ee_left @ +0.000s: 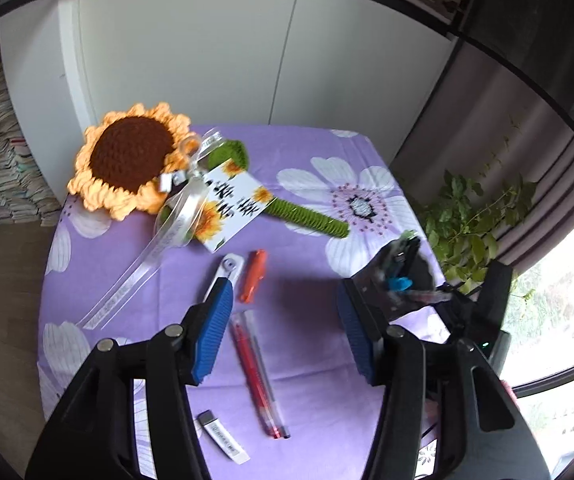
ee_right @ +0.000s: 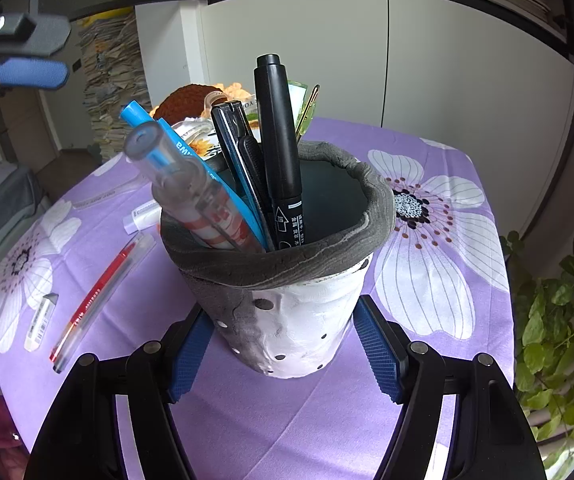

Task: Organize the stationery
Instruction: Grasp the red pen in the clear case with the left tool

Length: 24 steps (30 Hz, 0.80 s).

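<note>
Stationery on a purple flowered tablecloth point(ee_left: 307, 292), listed by position against the two grippers.

Right gripper point(ee_right: 285, 350): blue pads pressed on either side of a grey-and-white pen holder point(ee_right: 299, 320), clamped at its lower half. Inside stand a black marker point(ee_right: 277, 140), a blue pen point(ee_right: 175, 148), a clear-capped pen point(ee_right: 183, 184) and a dark pen point(ee_right: 239, 152) (all leaning to the holder's left).

Left gripper point(ee_left: 283, 336): jaws apart, nothing between the pads, hovering above the cloth. Directly below the gap lies a red pen point(ee_left: 255, 376) beside a clear one point(ee_left: 265, 372). An orange pen point(ee_left: 253, 276) and a white correction tape point(ee_left: 227, 274) lie just past the left pad; a small eraser point(ee_left: 223, 436) lies nearer the camera.

Background: a crocheted sunflower point(ee_left: 131, 160) with a card point(ee_left: 231, 204).

Hard to read: the left view is blurred by motion, and the pen holder there is half hidden behind the right pad.
</note>
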Motion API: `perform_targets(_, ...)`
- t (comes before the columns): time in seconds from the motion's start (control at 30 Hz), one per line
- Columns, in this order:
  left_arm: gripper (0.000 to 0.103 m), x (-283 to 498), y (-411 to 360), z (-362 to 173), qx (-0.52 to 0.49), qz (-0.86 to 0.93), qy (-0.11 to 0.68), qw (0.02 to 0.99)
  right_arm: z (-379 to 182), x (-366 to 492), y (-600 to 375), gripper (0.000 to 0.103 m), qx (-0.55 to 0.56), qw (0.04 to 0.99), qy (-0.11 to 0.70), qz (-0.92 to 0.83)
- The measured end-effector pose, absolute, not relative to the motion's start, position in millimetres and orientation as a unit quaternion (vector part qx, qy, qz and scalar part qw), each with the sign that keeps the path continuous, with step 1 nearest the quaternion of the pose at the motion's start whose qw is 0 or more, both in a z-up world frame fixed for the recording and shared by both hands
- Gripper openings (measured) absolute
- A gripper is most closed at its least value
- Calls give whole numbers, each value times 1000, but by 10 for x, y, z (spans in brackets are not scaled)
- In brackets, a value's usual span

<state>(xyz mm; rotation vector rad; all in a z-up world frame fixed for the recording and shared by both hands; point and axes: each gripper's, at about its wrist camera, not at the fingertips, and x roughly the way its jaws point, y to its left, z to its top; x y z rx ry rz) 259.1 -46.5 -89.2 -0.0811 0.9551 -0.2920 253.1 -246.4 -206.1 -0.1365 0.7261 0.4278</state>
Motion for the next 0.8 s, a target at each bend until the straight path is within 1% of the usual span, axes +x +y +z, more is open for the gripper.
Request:
perform_targets(0.13,50,2670,-379,-1306,-42,-116,511,851,-2062,2535,-2464,72,-66,910,352,207)
perform_targets(0.27,39,2787,-375,-1628,-33,-92,542,835,-2066,2525,-2459,72,-67,910,352,207)
perform_targets(0.37,32,2903,-365,-1828,-40,-83,566,819,-2068,2529,-2446,72,-67,911,352,206)
perform_targets(0.53,28,3030,-355,-1991,-36,-48,578,814,-2069,2531,-2447,72,-67,910,352,206)
perform_targets(0.8,28,3140,-497,-2083,-23,-48,587,808,-2069,2534,-2447,72,-66,911,352,206)
